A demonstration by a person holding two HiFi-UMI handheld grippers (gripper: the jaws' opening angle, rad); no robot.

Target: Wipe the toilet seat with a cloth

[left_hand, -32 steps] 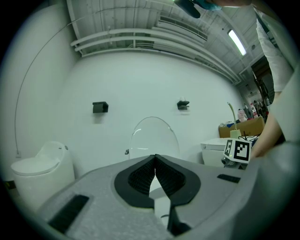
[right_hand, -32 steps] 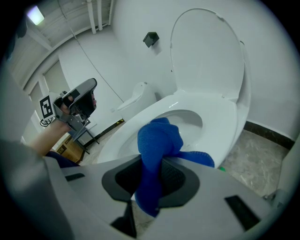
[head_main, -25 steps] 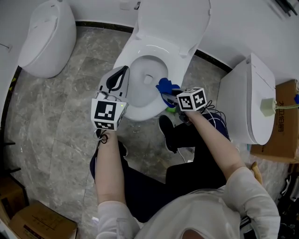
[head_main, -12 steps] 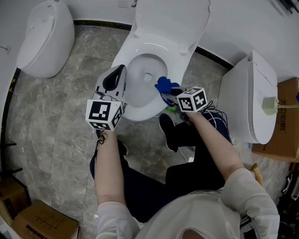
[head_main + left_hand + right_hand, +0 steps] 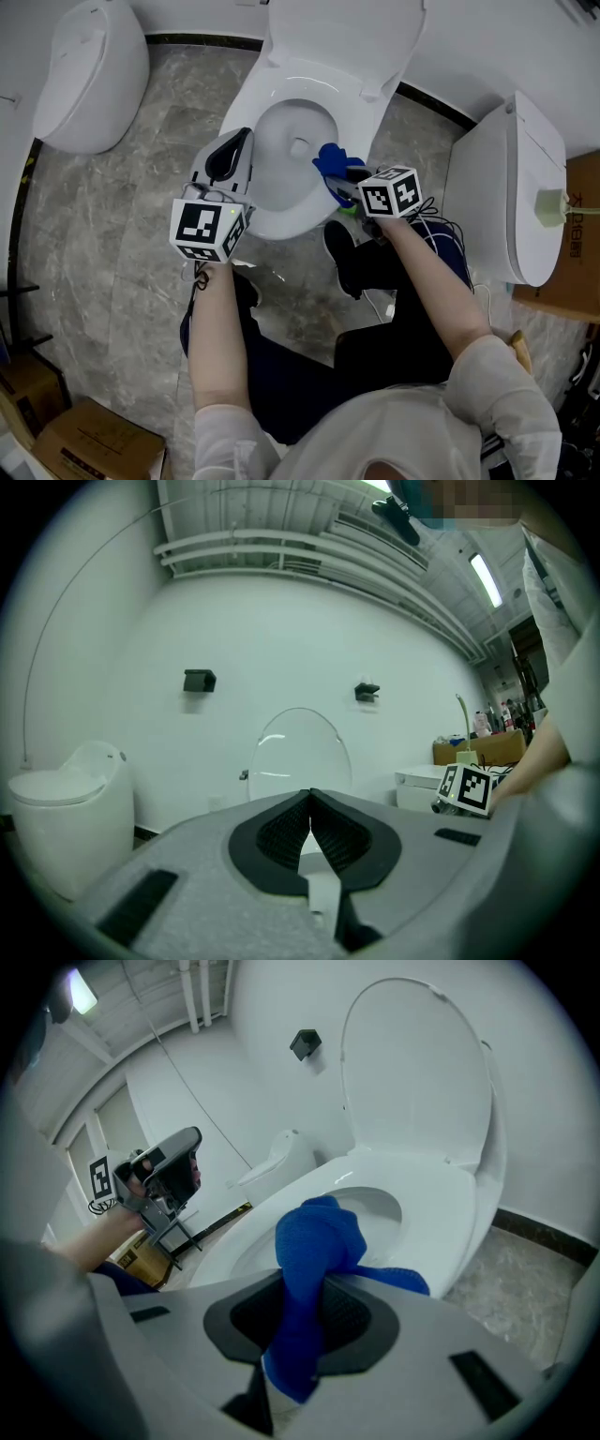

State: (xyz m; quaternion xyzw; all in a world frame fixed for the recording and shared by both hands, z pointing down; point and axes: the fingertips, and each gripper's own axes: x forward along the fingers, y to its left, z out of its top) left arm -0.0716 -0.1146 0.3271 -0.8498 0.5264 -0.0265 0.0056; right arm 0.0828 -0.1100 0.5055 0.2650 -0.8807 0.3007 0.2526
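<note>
Cloth (image 5: 314,1241), blue, is bunched and clamped in the right gripper (image 5: 314,1312). The jaws are closed down on its middle, open only as far as the wad's thickness. One fold bulges up and forward past the jaw tips. A flatter flap sticks out to the gripper's right, and a tail hangs back below the pads.

Directly ahead of and under the jaw tips is the white toilet seat (image 5: 441,1213), lowered on the bowl. The lid (image 5: 417,1072) stands upright beyond it.

From the head view, the cloth (image 5: 330,164) sits at the seat's right inner edge, just ahead of the right gripper (image 5: 342,186). Whether the cloth is pressing on the seat (image 5: 267,220) or just above it is not clear.

Left gripper (image 5: 239,145): across the bowl from the right gripper, over the seat's left edge. Contact with the seat cannot be told. In its own view, the left gripper (image 5: 310,803) has its jaw tips meeting and nothing between the pads. The raised lid (image 5: 300,752) is straight ahead of it.

Surroundings: a second white toilet (image 5: 89,70) is well off to the left gripper's left. Another white toilet (image 5: 530,187) is to the right gripper's right. Grey marbled floor (image 5: 112,234).
</note>
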